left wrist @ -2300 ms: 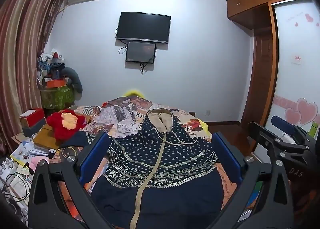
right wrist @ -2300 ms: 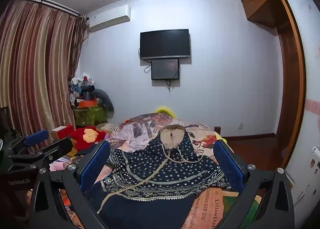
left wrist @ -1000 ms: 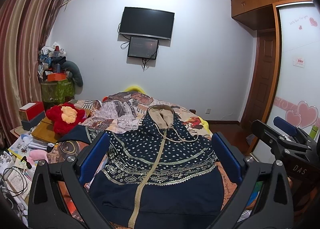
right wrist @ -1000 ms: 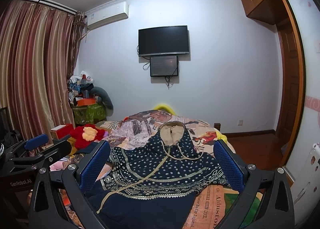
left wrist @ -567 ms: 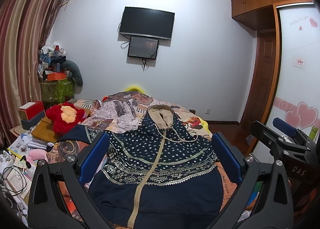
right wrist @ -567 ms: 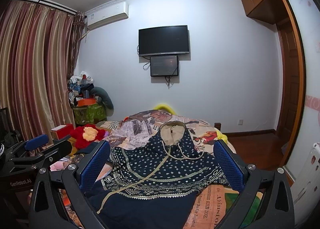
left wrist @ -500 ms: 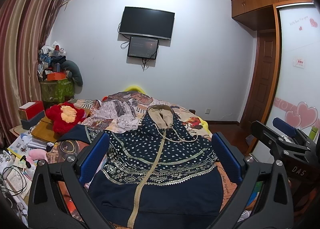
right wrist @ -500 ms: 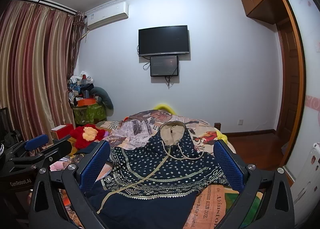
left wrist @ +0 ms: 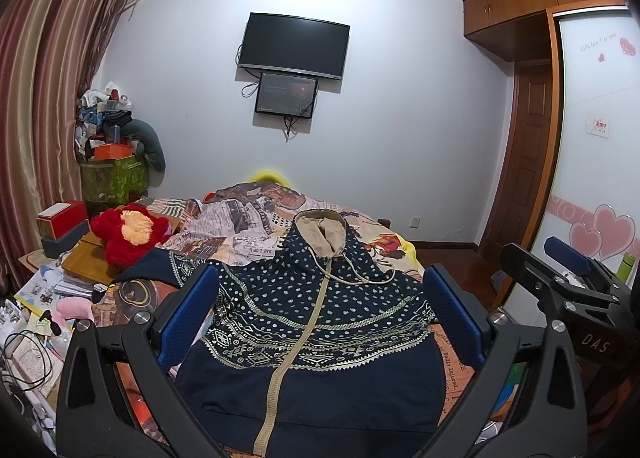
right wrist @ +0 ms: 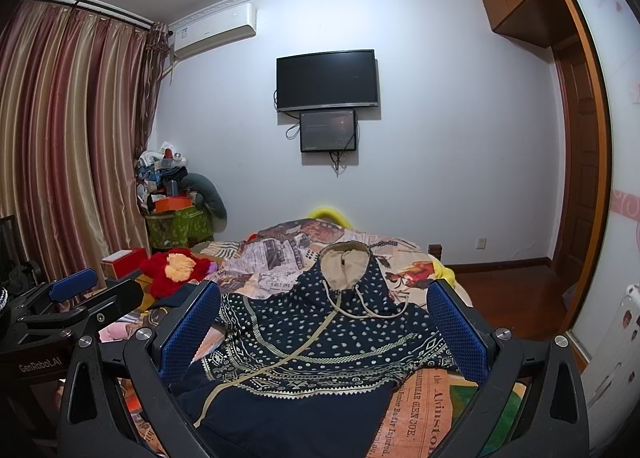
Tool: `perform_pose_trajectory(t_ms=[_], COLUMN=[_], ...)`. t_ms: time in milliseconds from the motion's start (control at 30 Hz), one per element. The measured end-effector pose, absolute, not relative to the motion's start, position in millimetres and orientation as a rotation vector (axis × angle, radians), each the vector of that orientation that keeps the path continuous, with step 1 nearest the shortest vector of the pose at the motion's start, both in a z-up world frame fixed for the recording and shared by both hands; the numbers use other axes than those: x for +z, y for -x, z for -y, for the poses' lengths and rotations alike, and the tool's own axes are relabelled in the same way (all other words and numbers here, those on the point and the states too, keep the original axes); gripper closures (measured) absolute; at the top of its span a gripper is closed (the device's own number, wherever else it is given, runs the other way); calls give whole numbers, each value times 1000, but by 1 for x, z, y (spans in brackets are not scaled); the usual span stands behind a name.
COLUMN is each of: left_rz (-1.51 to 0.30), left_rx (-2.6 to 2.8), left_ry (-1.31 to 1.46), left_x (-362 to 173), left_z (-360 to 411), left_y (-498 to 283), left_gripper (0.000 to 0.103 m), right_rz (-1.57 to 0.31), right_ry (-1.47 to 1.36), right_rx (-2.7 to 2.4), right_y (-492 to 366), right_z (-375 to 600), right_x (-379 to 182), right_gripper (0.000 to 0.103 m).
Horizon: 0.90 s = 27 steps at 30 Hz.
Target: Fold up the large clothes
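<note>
— Where's the hoodie?

— Spread flat, front up, on the bed, zipped, hood toward the far wall. One sleeve runs out to the left.

— And the grippers?

— The left gripper hangs above the hoodie, jaws wide apart, nothing between them. The right gripper is likewise spread and empty, just beside the left.

— Anything near?

— A red plush left of the bed; a TV on the wall.

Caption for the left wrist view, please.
Open left gripper above a navy patterned hoodie spread flat, zipped, on the bed.
</note>
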<state>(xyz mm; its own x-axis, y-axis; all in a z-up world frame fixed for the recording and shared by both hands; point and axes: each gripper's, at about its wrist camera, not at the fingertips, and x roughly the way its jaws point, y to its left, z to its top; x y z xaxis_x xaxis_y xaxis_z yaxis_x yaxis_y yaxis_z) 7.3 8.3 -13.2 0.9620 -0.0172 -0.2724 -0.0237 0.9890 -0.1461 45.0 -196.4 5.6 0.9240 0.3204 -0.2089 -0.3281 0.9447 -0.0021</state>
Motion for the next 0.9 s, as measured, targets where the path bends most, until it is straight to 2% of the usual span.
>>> perform_pose_trajectory(t_ms=[633, 900], left_rz=[-307, -354], left_rx=[5, 58], left_ry=[163, 203], left_x=[-21, -27], left_z=[-11, -51], left_y=[-22, -61], left_gripper=[0, 0], right_rz=[-241, -301], right_ry=[35, 36], right_rx=[330, 316], right_y=[-58, -101], right_z=[192, 184], right_x=[-12, -22], right_gripper=[0, 0])
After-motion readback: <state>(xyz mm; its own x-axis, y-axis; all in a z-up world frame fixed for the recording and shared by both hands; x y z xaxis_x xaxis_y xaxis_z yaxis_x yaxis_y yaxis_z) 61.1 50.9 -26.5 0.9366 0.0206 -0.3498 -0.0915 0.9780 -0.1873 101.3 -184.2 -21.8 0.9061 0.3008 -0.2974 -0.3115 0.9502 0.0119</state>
